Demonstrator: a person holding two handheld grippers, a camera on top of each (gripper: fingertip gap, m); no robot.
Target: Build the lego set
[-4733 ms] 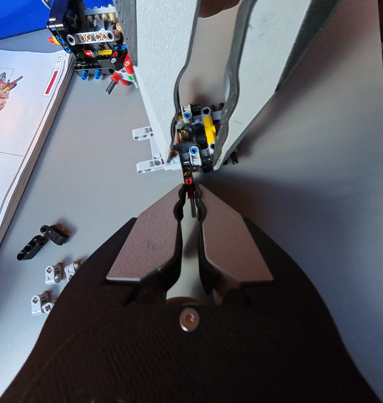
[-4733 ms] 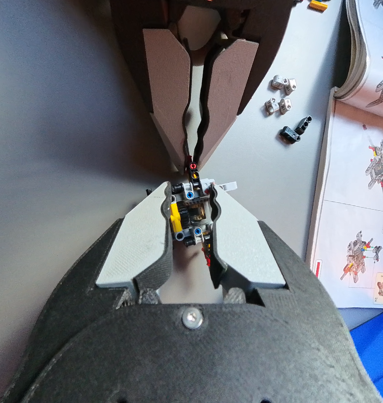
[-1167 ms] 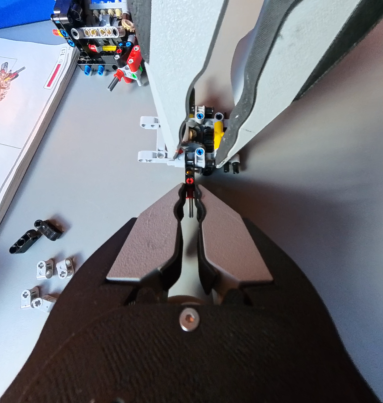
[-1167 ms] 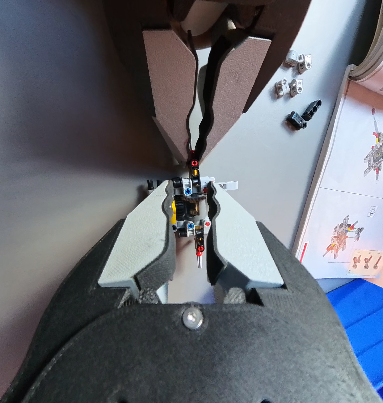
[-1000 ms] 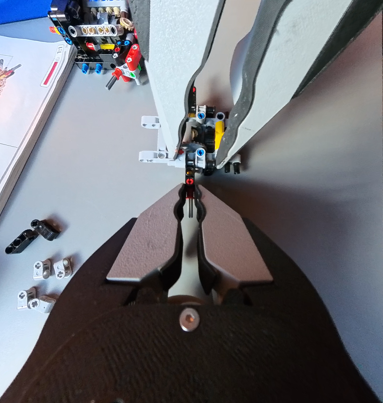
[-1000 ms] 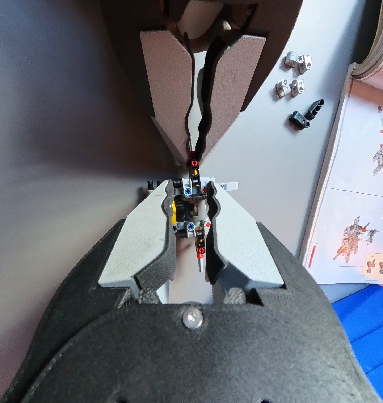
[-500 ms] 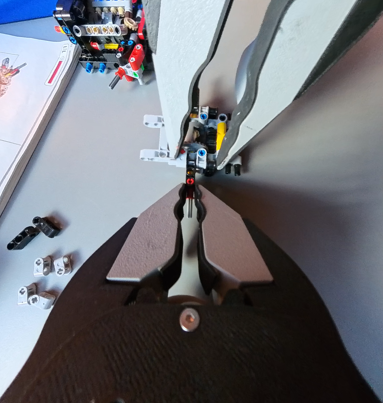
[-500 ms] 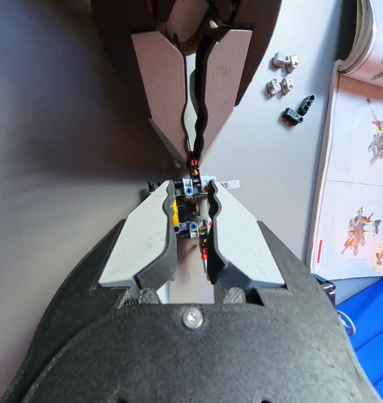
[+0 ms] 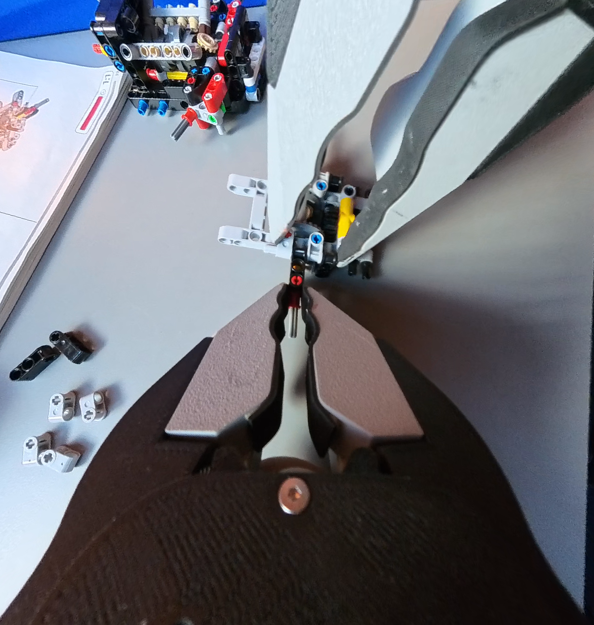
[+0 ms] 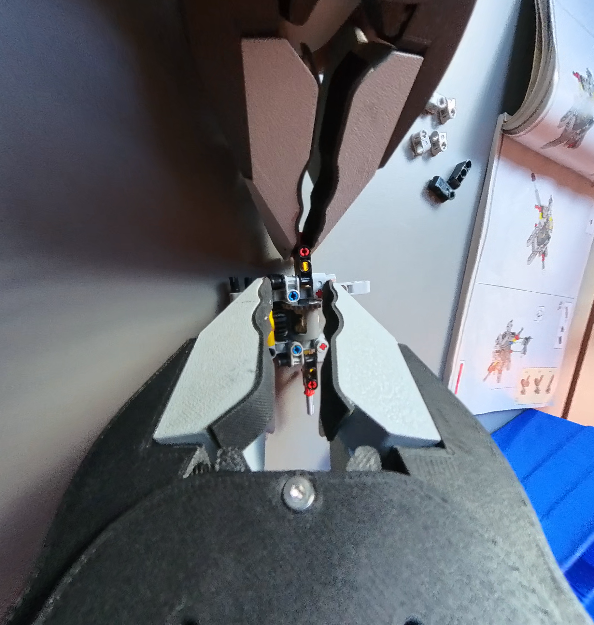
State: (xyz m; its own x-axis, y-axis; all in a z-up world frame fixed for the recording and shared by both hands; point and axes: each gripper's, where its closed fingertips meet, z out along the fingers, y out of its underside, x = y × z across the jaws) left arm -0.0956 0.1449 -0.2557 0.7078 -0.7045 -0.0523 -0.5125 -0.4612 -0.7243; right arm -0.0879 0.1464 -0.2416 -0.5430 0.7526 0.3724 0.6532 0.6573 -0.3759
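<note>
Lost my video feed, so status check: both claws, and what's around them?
Left claw pinched on small black link arm. Right claw clamped around gear assembly; arm joins it. Loose connectors, booklet, bigger build off to the side.

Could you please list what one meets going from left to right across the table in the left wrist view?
Instruction booklet → black connector pieces → large block model → small gear assembly, held by the right gripper.

— What's on the grey bench [image 9: 174,236]?
— Upper left of the left wrist frame: an open instruction booklet [image 9: 35,162] and a black brick assembly [image 9: 180,64]. Lower left: two black connectors [image 9: 52,355], four light-grey connectors [image 9: 62,426].
</note>
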